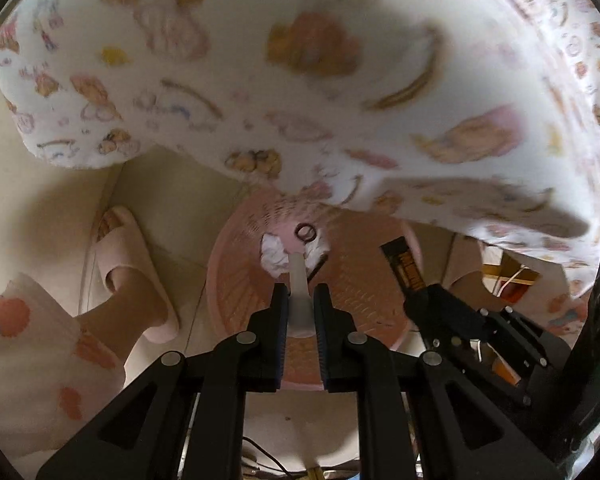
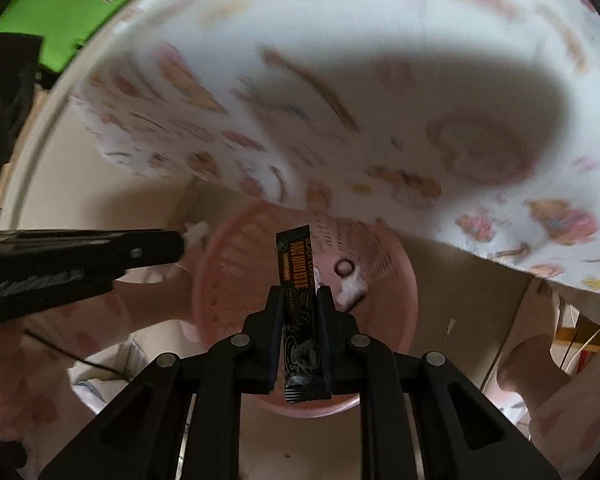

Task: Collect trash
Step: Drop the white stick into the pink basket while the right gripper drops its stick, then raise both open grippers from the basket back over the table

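A pink plastic basket (image 1: 240, 292) stands on the floor below both grippers; it also shows in the right wrist view (image 2: 228, 280). My left gripper (image 1: 300, 292) is shut on a white tube-like piece of trash (image 1: 299, 280) and holds it over the basket. Crumpled white tissue (image 1: 274, 258) and a small dark ring (image 1: 306, 232) lie inside the basket. My right gripper (image 2: 298, 292) is shut on a black coffee sachet (image 2: 296, 272), upright over the basket; it also shows in the left wrist view (image 1: 406, 268). Tissue (image 2: 352, 290) lies in the basket.
A white blanket with cartoon prints (image 1: 300, 80) hangs over the basket's far side, blurred. A foot in a pink slipper (image 1: 128, 268) stands left of the basket. Another foot (image 2: 536, 368) is at the right. The floor (image 1: 52, 208) is beige tile.
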